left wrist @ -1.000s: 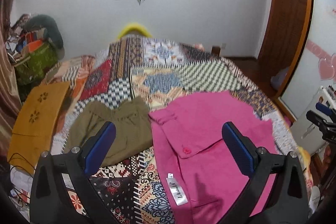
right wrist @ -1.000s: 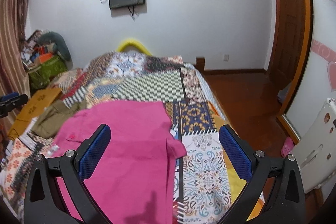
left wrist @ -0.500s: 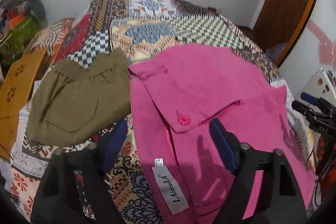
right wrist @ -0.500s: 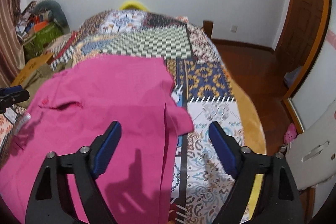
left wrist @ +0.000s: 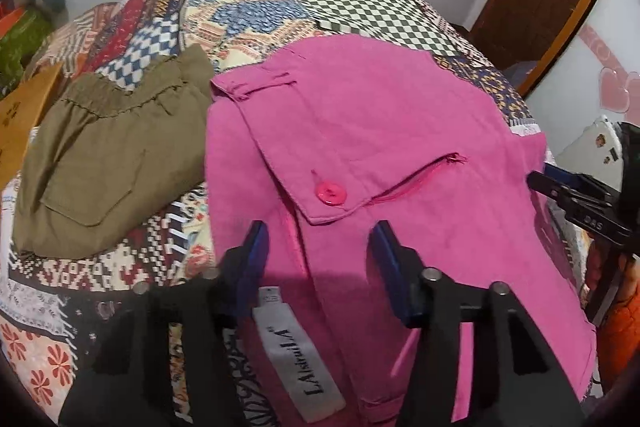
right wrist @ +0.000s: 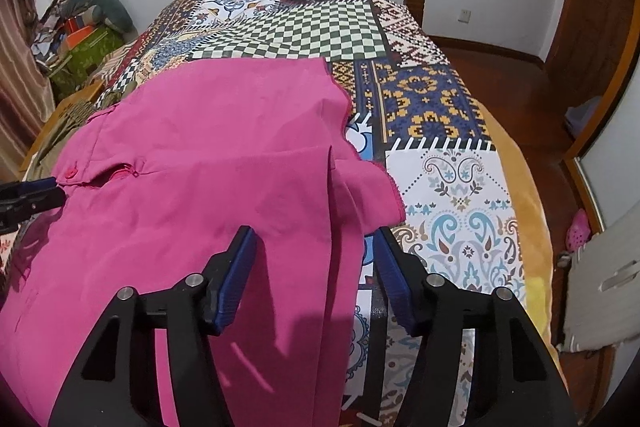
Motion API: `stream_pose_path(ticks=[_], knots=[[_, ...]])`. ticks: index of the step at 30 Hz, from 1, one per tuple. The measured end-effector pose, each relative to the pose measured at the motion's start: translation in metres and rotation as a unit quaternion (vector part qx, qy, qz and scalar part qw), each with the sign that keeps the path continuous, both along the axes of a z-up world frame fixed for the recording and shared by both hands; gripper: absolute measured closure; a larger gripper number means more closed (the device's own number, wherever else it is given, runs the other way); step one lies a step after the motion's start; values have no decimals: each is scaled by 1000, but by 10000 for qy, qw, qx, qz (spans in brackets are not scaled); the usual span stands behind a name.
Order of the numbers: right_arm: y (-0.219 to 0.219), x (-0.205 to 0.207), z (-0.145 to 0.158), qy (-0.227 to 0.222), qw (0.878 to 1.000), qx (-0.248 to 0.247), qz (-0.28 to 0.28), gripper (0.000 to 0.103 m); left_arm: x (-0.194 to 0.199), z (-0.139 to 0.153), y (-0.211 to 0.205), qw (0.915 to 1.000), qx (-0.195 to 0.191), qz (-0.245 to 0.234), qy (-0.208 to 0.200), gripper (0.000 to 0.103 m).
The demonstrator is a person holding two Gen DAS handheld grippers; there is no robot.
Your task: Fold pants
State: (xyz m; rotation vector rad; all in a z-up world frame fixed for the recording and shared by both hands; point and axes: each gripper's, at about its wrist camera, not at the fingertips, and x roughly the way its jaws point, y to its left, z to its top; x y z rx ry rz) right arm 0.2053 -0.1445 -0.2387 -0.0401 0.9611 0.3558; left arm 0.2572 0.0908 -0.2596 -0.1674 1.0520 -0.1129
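While pink pants (left wrist: 400, 131) cover the quilt (right wrist: 320, 35), left gripper (left wrist: 320, 247) — right gripper (right wrist: 314, 251) — both agape

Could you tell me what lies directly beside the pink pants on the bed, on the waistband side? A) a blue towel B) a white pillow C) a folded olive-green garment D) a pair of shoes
C: the left wrist view shows an olive-green garment lying on the patchwork bedspread, its edge meeting the pink pants by their waistband.
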Motion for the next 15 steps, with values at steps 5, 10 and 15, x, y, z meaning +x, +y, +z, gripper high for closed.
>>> stream_pose_path(ticks=[5,10,15], knots=[[-1,2,-5,165,9996,213,73,65,1,-2,-8,9991,-341,-188,150,66],[4,1,-6,205,9991,304,219,85,-2,0,-16,9995,-100,-296,62,77],[3,-3,-3,69,9989,406,218,94,-5,4,-11,9991,-268,-333,75,91]])
